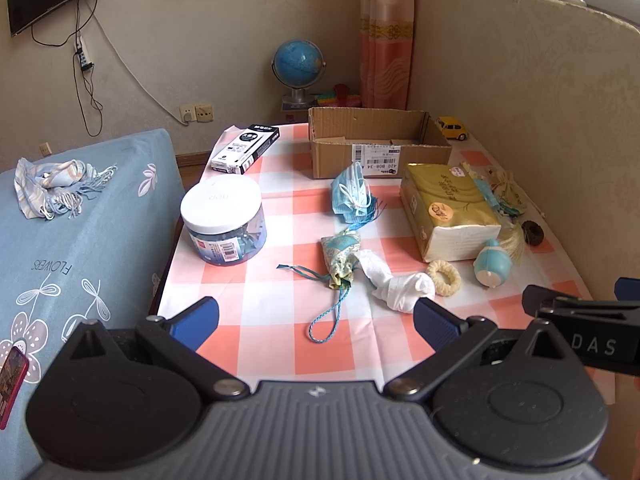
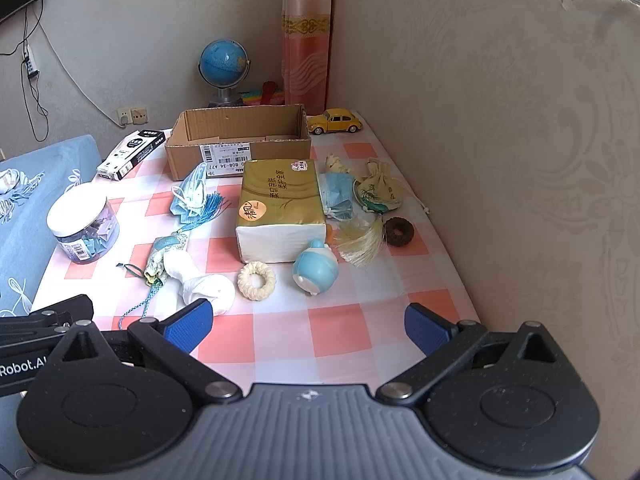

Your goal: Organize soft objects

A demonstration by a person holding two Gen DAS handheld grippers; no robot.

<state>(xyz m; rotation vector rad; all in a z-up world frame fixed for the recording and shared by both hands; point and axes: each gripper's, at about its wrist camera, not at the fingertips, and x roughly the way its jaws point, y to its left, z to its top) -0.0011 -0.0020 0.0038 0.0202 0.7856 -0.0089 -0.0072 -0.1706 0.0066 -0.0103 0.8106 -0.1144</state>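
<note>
While both jaws stand wide apart and hold nothing | left gripper (image 1: 316, 316), right gripper (image 2: 306, 322) at near table (image 2: 360, 340) edge | sock (image 2: 204, 284), sachet (image 1: 340, 256), masks (image 1: 352, 196) mid-table | box (image 2: 240, 140) far

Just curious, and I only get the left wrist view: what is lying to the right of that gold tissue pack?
Observer: A folded blue mask lies against the right side of the tissue pack.
Operator: And the cream pouch beyond it?
Observer: The pouch has a green bamboo print on it.
Operator: Is the right claw holding anything?
Observer: No, the right claw is open, with nothing between its fingers.
</note>
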